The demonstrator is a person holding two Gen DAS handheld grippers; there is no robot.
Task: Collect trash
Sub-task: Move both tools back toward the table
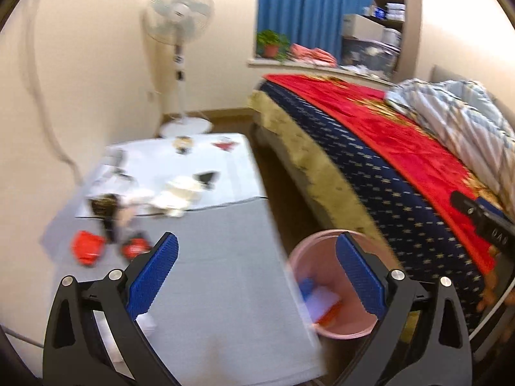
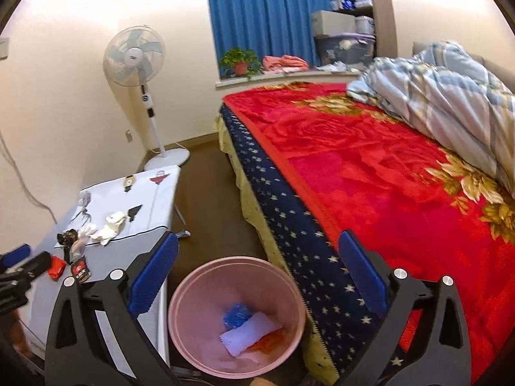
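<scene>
Both the left gripper (image 1: 256, 273) and right gripper (image 2: 258, 273) were spread wide, empty. The crumpled tissue (image 2: 111, 223) was judged light and soft, best pinched mid-bunch.

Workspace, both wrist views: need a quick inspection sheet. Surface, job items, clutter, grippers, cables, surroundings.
Surface: low table under a grey and white cloth, beside the bed.
Job's things: pink bin on the floor between table and bed, holding blue, white and orange scraps; crumpled white tissues, red wrappers and a dark wrapper lie on the table.
Clutter: nothing seen beyond the trash.
Grippers: left gripper open, empty, over the table edge; right gripper open, empty, above the bin.
Cables: a cord runs down the wall.
Surroundings: bed with red blanket, standing fan, blue curtain, potted plant.
</scene>
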